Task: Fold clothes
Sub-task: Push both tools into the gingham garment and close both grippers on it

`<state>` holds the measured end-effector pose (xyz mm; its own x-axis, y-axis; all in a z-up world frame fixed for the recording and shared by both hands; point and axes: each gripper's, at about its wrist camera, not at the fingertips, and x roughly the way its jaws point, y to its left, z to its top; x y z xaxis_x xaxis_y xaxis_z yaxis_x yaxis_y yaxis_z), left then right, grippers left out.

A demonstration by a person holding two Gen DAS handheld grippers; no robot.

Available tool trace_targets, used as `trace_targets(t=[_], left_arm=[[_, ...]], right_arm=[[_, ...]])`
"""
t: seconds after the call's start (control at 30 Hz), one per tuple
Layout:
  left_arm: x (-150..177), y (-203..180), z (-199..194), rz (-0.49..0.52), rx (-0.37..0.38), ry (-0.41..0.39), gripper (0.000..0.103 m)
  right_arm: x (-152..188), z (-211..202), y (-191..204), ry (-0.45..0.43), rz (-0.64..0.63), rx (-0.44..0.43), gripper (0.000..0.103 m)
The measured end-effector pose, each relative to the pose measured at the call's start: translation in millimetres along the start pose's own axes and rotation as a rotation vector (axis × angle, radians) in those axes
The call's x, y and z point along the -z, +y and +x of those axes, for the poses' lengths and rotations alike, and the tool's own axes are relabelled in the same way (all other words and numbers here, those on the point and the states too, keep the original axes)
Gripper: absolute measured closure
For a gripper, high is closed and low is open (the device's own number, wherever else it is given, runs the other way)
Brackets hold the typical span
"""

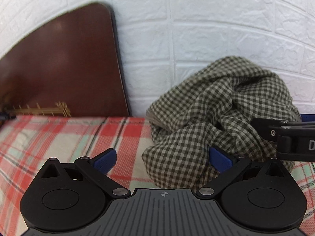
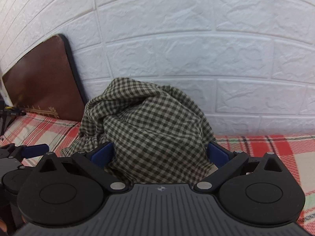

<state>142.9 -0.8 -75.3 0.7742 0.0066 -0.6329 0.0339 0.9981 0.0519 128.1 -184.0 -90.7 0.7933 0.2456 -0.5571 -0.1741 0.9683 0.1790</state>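
Right wrist view has the crumpled checked garment (image 2: 149,129) heaped dead ahead between the right gripper's (image 2: 161,153) spread fingers, while the left gripper's (image 1: 163,161) fingers, also spread, catch only its near edge, the heap lying off to their right.

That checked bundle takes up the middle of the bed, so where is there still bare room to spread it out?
Bare plaid bedcover lies left of the checked garment, up to the brown board. More lies to its right, below the white brick wall. The middle is crowded: left gripper and right gripper both flank the cloth, jaws open.
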Motion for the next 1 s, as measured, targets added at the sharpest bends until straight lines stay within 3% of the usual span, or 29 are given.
trace_targets(t=[0.13,0.4,0.47,0.5,0.53,0.57,0.63,0.73,1.0], left_arm=[[13,15,16,-0.077,0.071,0.049,0.001],[22,12,18,-0.063,0.079,0.017,0.003],[21,12,15,-0.069,0.119,0.027,0.020],[18,12,11,-0.068,0.160,0.036,0.044],[15,10,7,-0.060,0.183,0.040,0.060],[13,6,1,-0.039,0.174,0.038,0.061],[10,-3,-10,0.001,0.157,0.032,0.072],[10,-3,-31,0.004,0.165,0.017,0.076],[25,6,-122,0.011,0.225,-0.070,0.077]], right_arm=[[8,13,-4,0.034,0.004,-0.067,0.002],[20,19,-5,0.002,0.009,-0.098,0.001],[19,18,-3,0.005,0.006,-0.087,0.004],[18,15,-2,0.007,0.004,-0.083,0.007],[17,11,1,0.008,0.003,-0.085,0.017],[15,7,4,0.008,-0.005,-0.083,0.028],[12,-5,13,0.003,-0.038,-0.067,0.042],[9,-26,19,-0.003,-0.067,-0.060,0.054],[15,-110,24,-0.076,-0.046,-0.080,0.059]])
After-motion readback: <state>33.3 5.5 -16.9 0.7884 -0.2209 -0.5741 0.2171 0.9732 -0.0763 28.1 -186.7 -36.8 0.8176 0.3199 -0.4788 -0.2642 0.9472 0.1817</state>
